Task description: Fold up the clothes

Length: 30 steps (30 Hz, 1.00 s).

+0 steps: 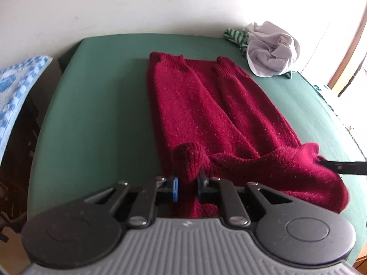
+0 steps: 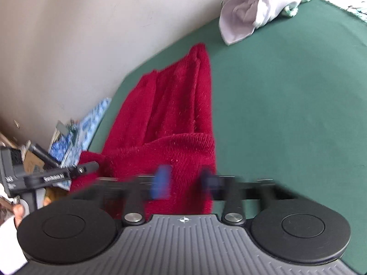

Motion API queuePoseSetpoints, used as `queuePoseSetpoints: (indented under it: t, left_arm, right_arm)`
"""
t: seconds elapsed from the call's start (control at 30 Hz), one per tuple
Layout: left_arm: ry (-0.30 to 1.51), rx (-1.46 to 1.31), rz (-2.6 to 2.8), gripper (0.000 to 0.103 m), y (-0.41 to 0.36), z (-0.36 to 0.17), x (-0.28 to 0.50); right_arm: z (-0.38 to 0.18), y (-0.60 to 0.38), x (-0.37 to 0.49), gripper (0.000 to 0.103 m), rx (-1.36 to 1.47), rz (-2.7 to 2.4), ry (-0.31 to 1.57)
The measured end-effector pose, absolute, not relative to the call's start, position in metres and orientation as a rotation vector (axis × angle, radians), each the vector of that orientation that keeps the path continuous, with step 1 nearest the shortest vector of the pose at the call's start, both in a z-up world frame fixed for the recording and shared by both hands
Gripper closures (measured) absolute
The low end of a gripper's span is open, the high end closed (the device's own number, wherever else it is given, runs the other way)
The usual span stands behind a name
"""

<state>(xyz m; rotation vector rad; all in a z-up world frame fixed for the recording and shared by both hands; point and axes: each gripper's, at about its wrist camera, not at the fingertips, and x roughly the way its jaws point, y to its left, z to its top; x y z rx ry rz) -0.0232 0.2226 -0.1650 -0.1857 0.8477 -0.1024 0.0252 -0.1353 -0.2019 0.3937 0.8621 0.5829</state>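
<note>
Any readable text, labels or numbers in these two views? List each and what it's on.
White print along the left tool's arm, right wrist view: appears mirrored, too blurred to read for sure.
"3A5"-like white characters on that tool's dark body: partly cut off, uncertain.
Small white mark on each tool's grey housing: a symbol, no text.
Red sweater, green cover: no text.

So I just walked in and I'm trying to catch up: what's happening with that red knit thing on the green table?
A person is folding a red sweater on the green table with two handheld grippers. The left gripper is shut on a bunched bit of the sweater's near edge, and the right gripper pinches the same edge farther along. The sleeves already lie folded lengthwise over the body. A crumpled white garment waits at the far corner.
</note>
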Motion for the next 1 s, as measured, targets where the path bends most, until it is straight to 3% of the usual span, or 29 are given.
queuePoseSetpoints:
  t: [0.13, 0.4, 0.47, 0.5, 0.57, 0.6, 0.67, 0.77, 0.8, 0.83, 0.87, 0.9, 0.93, 1.0]
  left_arm:
    - [0.816, -0.213, -0.107, 0.077, 0.227, -0.157, -0.031]
    - [0.829, -0.192, -0.138, 0.073, 0.216, -0.175, -0.022]
    - [0.809, -0.174, -0.141, 0.063, 0.222, -0.169, -0.03]
    - [0.799, -0.174, -0.137, 0.058, 0.228, -0.165, -0.036]
    - [0.767, -0.209, -0.122, 0.038, 0.24, -0.157, -0.049]
    - [0.75, -0.23, -0.116, 0.035, 0.246, -0.154, -0.056]
    - [0.734, -0.278, -0.126, 0.023, 0.251, -0.153, -0.064]
    - [0.757, -0.261, -0.152, 0.017, 0.238, -0.161, -0.056]
    - [0.773, -0.233, -0.155, 0.017, 0.231, -0.167, -0.051]
    - [0.794, -0.22, -0.157, 0.023, 0.225, -0.173, -0.044]
    - [0.824, -0.225, -0.164, 0.05, 0.222, -0.178, -0.036]
    - [0.847, -0.243, -0.178, 0.074, 0.221, -0.182, -0.029]
    - [0.855, -0.288, -0.206, 0.092, 0.225, -0.181, -0.026]
    - [0.802, -0.367, -0.292, 0.092, 0.233, -0.17, -0.027]
  right_arm:
    - [-0.186, -0.142, 0.022, 0.093, 0.426, 0.546, 0.773]
    - [-0.213, -0.124, 0.044, 0.087, 0.365, 0.589, 0.853]
    - [-0.209, -0.126, 0.045, 0.084, 0.365, 0.592, 0.855]
    - [-0.205, -0.13, 0.044, 0.078, 0.366, 0.588, 0.849]
    - [-0.197, -0.144, 0.039, 0.061, 0.39, 0.58, 0.829]
    - [-0.194, -0.15, 0.038, 0.056, 0.417, 0.587, 0.819]
    - [-0.193, -0.153, 0.038, 0.053, 0.442, 0.598, 0.811]
    - [-0.198, -0.146, 0.045, 0.046, 0.433, 0.608, 0.815]
    - [-0.202, -0.14, 0.047, 0.046, 0.419, 0.609, 0.812]
    - [-0.205, -0.13, 0.052, 0.054, 0.404, 0.616, 0.816]
    - [-0.209, -0.124, 0.055, 0.065, 0.376, 0.612, 0.843]
    - [-0.208, -0.119, 0.059, 0.092, 0.351, 0.6, 0.872]
    - [-0.206, -0.12, 0.057, 0.091, 0.368, 0.611, 0.864]
    - [-0.2, -0.133, 0.055, 0.092, 0.538, 0.695, 0.841]
